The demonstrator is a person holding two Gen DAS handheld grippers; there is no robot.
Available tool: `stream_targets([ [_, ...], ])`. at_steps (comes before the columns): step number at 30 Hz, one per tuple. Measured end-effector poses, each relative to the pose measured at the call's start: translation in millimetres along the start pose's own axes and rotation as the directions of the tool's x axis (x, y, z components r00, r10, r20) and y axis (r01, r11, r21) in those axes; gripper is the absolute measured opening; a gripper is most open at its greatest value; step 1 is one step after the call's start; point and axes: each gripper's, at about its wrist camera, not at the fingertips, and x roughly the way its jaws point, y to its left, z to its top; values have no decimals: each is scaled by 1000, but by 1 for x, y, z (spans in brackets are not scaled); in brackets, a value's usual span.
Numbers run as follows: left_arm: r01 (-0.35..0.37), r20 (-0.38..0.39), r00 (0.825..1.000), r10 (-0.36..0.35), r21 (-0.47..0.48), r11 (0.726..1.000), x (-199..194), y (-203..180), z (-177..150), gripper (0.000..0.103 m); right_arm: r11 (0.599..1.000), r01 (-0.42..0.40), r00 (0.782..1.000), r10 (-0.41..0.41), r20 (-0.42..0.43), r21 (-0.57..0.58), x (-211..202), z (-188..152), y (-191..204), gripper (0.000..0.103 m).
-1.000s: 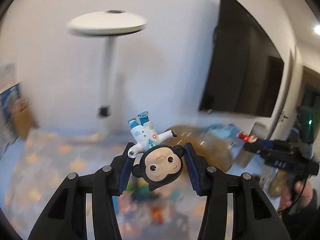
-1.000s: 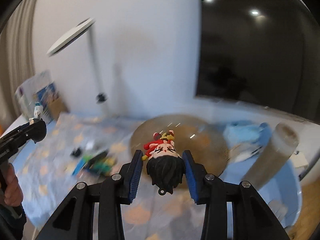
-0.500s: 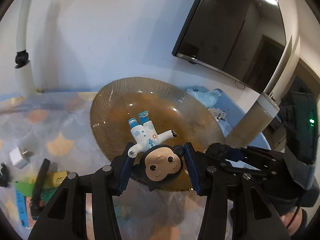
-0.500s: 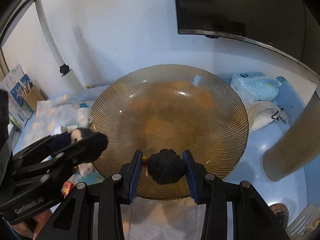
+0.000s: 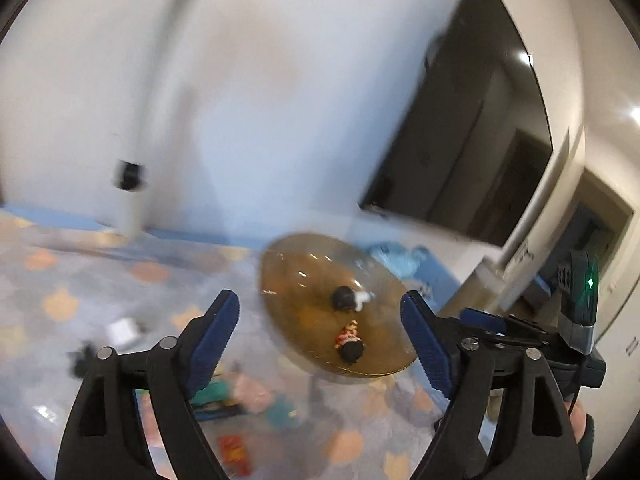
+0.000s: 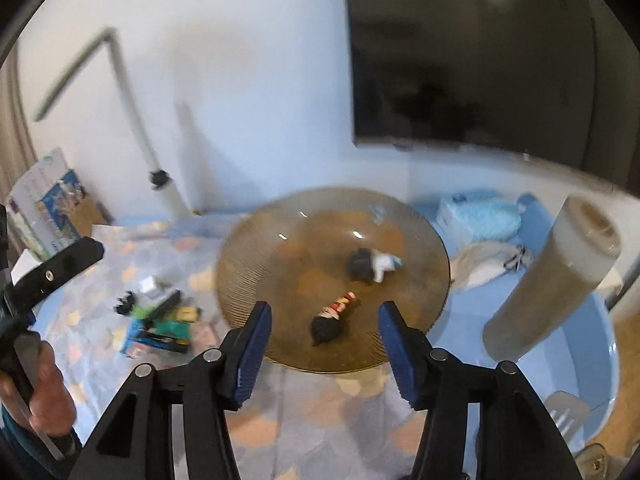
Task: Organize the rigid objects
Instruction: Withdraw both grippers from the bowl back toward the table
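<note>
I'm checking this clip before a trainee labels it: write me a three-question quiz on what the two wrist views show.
1. True or false: the left gripper holds a figure.
2. Where does the red-dressed figure lie? A) in the amber plate B) on the patterned cloth C) between the right gripper's fingers
3. How many figures lie in the plate?

Key: 1 false: its jaws are opening, nothing between them. 2 A. 3 two, counting the white-suited figure.
</note>
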Motion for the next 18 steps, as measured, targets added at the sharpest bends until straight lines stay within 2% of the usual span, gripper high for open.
stream_targets([
  [1,-20,19,1000,20,-15,1000,-14,7,0,90,1000,-14,1000,14,23,-11,-12,0,9,64],
  [3,-62,63,996,65,-35,997,-42,23,-2,90,999,-37,998,39,45,-31,-23,0,23,76],
  [4,-88,72,993,91,-36,995,-53,28,-4,90,997,-50,997,53,56,-51,-28,0,34,79],
  [6,-136,84,987,137,-25,990,-73,39,-11,90,994,-58,996,64,64,-90,-31,-3,54,80],
  [9,-180,73,980,183,-46,983,-92,59,-26,90,987,-86,995,90,29,-135,-21,-19,86,80],
  [12,-242,30,969,245,-80,967,-92,86,-50,90,977,-143,990,142,-22,-158,9,-49,113,80],
  [15,-356,-36,934,354,-45,933,-75,110,-77,89,973,-175,984,167,-66,-149,46,-81,126,80],
  [18,-402,-86,913,399,-17,915,-56,125,-100,89,969,-214,972,199,-129,-120,80,-113,133,80],
])
